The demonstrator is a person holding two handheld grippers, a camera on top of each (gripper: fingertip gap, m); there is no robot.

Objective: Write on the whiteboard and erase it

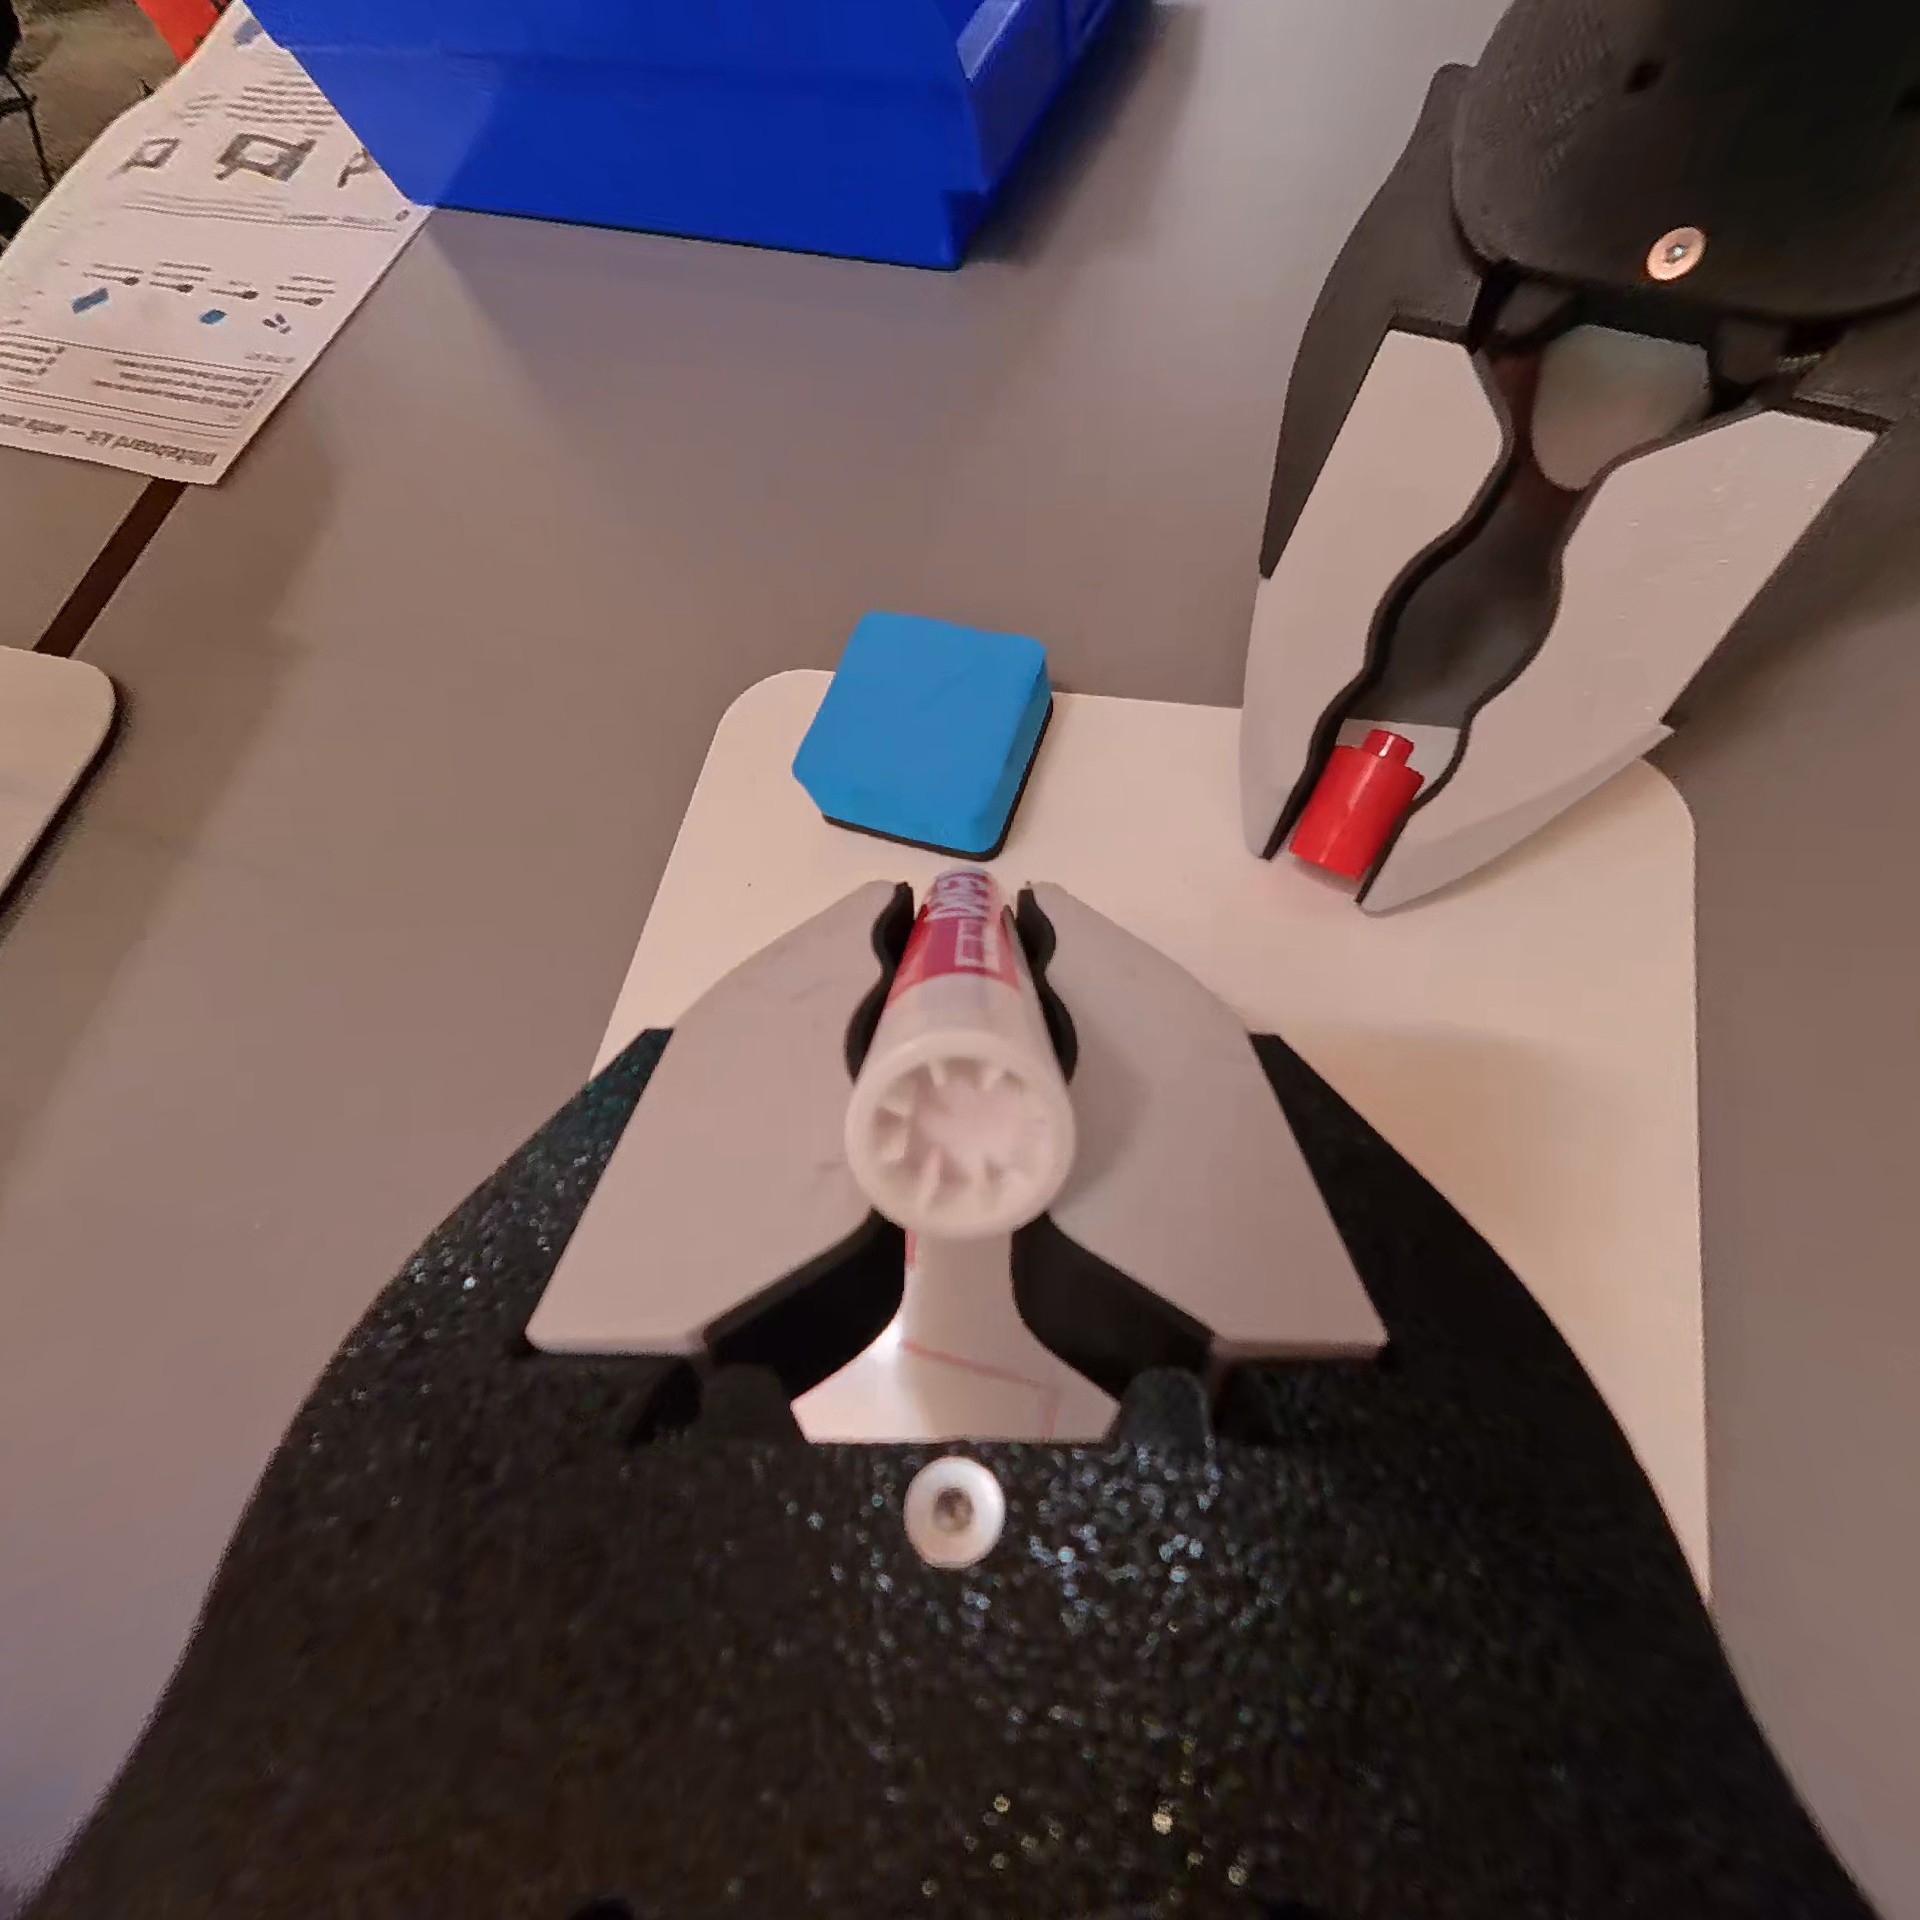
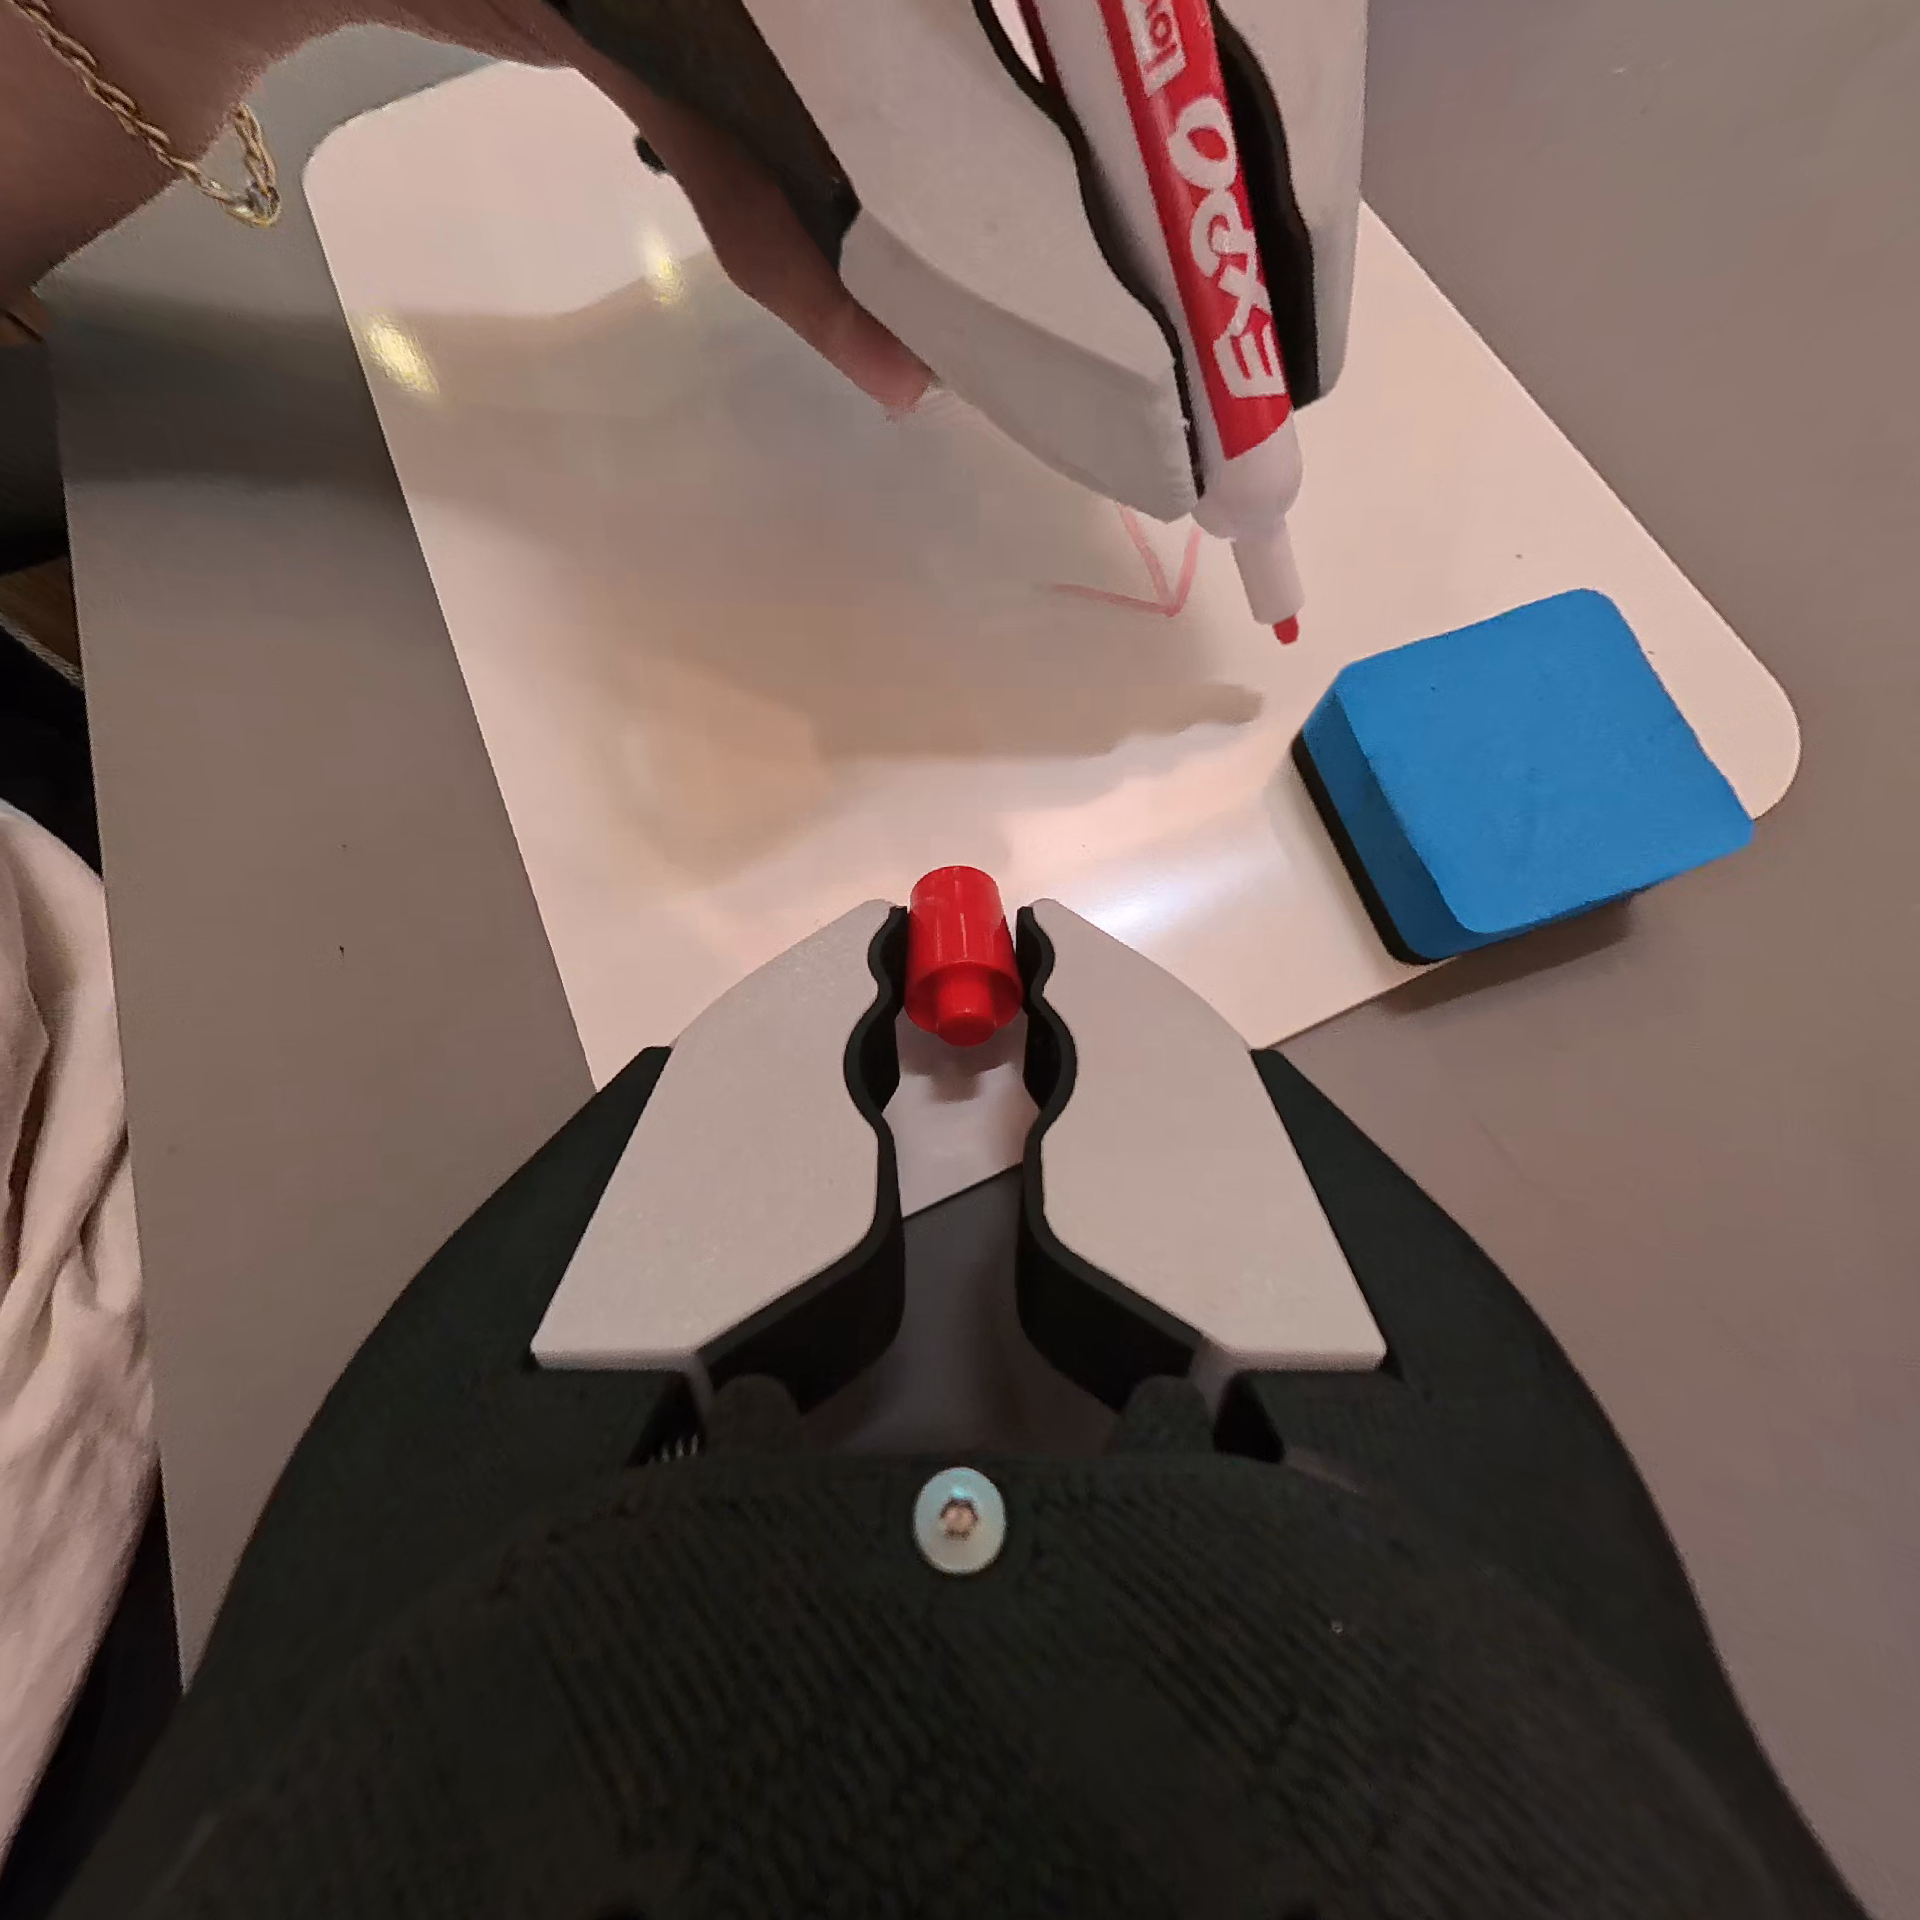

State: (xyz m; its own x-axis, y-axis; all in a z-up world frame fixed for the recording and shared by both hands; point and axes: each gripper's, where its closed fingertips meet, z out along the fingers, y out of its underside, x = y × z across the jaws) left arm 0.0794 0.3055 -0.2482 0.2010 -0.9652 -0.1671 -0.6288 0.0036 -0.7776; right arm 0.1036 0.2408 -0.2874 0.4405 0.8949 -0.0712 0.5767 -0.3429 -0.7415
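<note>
Over one whiteboard (image 2: 727, 623), left claw (image 1: 961, 904) grips one marker (image 1: 961, 1039), right claw (image 2: 958, 935) one cap (image 2: 956, 961); one eraser (image 2: 1527, 769).

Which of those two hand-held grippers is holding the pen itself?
The left hand-held gripper holds the pen, tip down over the whiteboard; the right hand-held gripper holds only its red cap.
</note>
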